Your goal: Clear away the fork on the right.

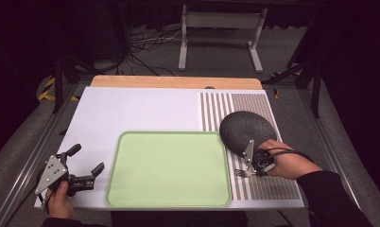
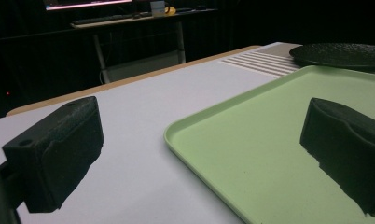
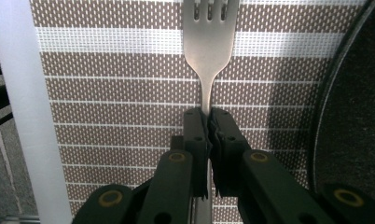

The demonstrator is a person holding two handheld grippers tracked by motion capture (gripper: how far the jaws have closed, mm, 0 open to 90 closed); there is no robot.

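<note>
Clamping the fork (image 3: 207,51) by its handle, the right gripper (image 3: 207,122) is pointing its tines toward the frame's top, beside the dark plate (image 3: 358,116).

Green tray (image 1: 169,170) lies bare; dark plate (image 1: 247,130) crowds the striped mat (image 1: 268,184).

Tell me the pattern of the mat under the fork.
Brown and white stripes on the mat, clearest in the right gripper view.

Black two-jaw left tool (image 1: 94,174) with grey three-cornered plate, brass-ringed screws on right tool (image 3: 209,122), dark sleeve (image 1: 332,198)
</note>
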